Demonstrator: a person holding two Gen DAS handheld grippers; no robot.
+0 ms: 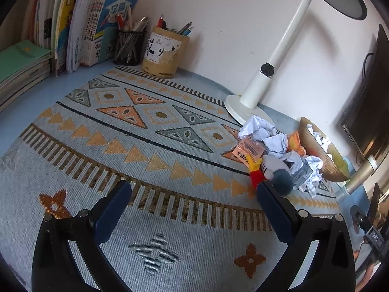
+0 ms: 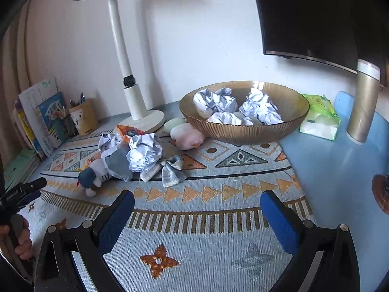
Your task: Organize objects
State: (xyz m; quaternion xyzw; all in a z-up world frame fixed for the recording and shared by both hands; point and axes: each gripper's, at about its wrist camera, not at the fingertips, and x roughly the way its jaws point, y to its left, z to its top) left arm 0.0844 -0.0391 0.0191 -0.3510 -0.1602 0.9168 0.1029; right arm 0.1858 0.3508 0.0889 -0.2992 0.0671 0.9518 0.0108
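Both sets of fingers are spread wide and hold nothing: the left gripper [image 1: 194, 209] and the right gripper [image 2: 197, 216] hang above bare woven mat [image 2: 218, 219] on the desk.

The clutter to be sorted is heaped at about 10 o'clock from the right gripper, between the lamp base [image 2: 145, 121] and the amber bowl [image 2: 243, 131], which sits at 12 o'clock and already carries several paper wads.

The loose crumpled paper ball [image 2: 145, 152] is judged very light and springy; it should crush rather than slip, so it can be pinched across its widest bulge with modest closure.

The small plush toy [image 2: 93, 175] lies on its side at the heap's near-left edge. It is soft and light, and is best taken around the body, not by a limb.

The checked cloth bow [image 2: 172, 170] is limp and flat, so its knotted centre is the likely grip point.

The pale rounded items [image 2: 187, 133] touching the bowl's wall may be squashy toys, though this cannot be told for sure.
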